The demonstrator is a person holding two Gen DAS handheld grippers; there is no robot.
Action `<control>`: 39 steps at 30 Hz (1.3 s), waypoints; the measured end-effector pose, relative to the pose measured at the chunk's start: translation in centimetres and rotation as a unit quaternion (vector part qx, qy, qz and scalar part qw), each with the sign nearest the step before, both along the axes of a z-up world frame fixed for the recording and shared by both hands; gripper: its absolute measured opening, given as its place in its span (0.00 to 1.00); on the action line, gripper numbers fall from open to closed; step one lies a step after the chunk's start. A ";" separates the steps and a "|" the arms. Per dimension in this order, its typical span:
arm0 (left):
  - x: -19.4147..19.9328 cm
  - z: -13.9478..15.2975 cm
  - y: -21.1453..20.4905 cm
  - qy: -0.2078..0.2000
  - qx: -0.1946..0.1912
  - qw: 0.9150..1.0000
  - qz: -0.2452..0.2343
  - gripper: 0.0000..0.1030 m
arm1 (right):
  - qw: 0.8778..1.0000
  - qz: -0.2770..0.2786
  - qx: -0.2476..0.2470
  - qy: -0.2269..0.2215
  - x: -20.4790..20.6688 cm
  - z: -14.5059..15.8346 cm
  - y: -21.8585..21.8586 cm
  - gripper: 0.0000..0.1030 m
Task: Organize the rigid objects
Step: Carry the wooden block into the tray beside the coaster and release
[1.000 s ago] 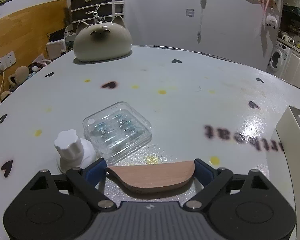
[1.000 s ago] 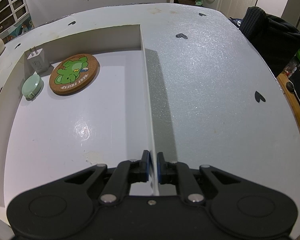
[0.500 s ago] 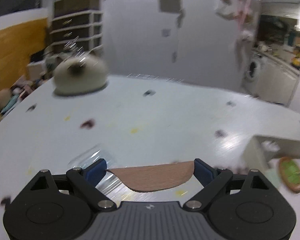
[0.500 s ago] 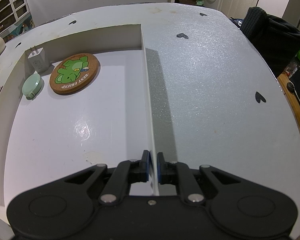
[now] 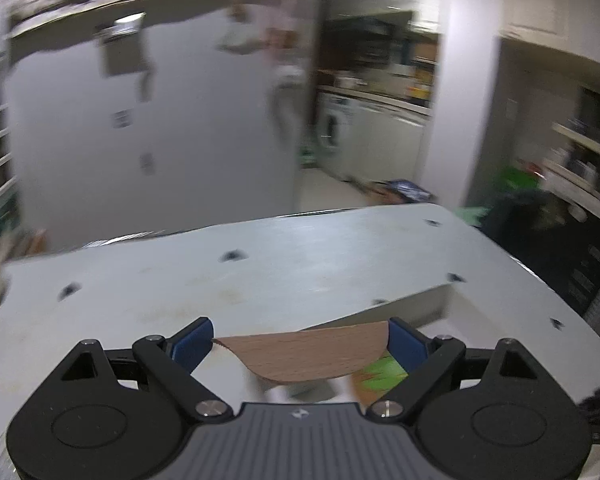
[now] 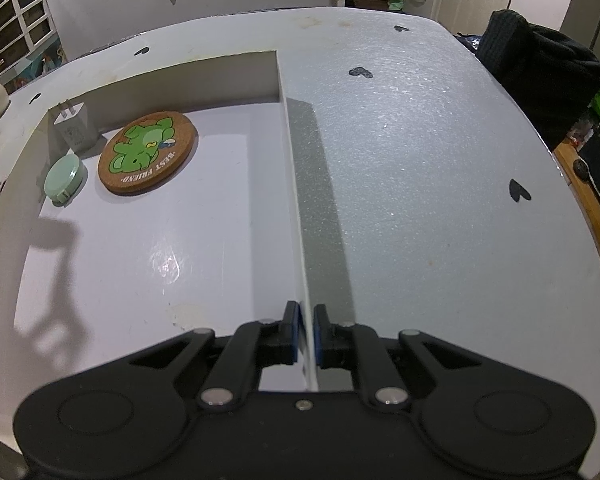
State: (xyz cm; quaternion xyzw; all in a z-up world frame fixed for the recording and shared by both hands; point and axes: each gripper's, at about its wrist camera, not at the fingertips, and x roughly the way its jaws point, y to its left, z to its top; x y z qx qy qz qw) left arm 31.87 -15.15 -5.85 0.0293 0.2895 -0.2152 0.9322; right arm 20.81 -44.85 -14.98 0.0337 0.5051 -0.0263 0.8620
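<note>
The left gripper [image 5: 300, 334] holds a flat wooden piece [image 5: 306, 354] with a rounded lower edge; the two blue pads [image 5: 191, 342] press on its left and right ends, so the jaws stand wide apart with the piece between them. The left wrist view is blurred. The wooden piece is in the air above the near left part of the white tray [image 5: 412, 306], and under it a bit of green from the cork coaster [image 5: 380, 374] is visible, but other things below it are too blurred to name. The right gripper [image 6: 307, 330] is almost closed on the thin right wall of the white tray [image 6: 300, 216]; one blue pad is on the inner side of the wall and the other on the outer side, both touching it. Inside the tray, in the far left corner, a white plug adapter [image 6: 73, 130] stands upright near the back wall. Just in front of it lies a small round mint-green case [image 6: 64, 179], close to the left wall. Beside these two lies the round cork coaster [image 6: 148, 153] with a green cartoon figure and the words "BEST FRIEND". A dark shadow of an arm falls on the left side of the tray floor. The tray rests on a white table [image 6: 428, 168] with small black heart marks.
</note>
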 end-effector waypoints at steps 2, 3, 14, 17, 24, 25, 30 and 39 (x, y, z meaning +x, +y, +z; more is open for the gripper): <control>0.5 -0.1 -2.2 -0.003 0.004 0.999 -0.034 0.89 | 1.000 -0.001 0.005 0.001 0.0 0.0 -0.2 0.08; 0.7 -0.1 -3.4 -0.004 0.008 0.999 -0.052 0.89 | 1.000 -0.003 0.008 0.002 0.1 0.1 -0.3 0.07; 3.5 -3.3 -12.6 0.004 0.052 0.976 -0.211 0.89 | 1.000 -0.019 0.019 0.016 -0.4 0.7 -0.6 0.07; 4.3 -4.6 -14.4 0.016 0.064 0.963 -0.263 0.89 | 0.999 -0.023 0.028 0.017 -0.3 0.6 -0.8 0.06; 6.3 -7.5 -18.2 0.026 0.098 0.936 -0.336 0.89 | 0.999 -0.040 0.026 0.026 0.0 0.6 -0.7 0.08; 6.6 -7.8 -18.6 0.028 0.100 0.933 -0.344 0.89 | 0.999 -0.041 0.025 0.026 0.0 0.6 -0.6 0.08; 7.0 -9.1 -20.2 0.020 0.125 0.920 -0.372 0.89 | 0.998 -0.051 0.027 0.041 0.2 0.3 -0.6 0.09; 6.6 -10.5 -20.9 0.001 0.176 0.902 -0.395 0.90 | 0.997 -0.052 0.038 0.046 0.2 0.2 -0.9 0.08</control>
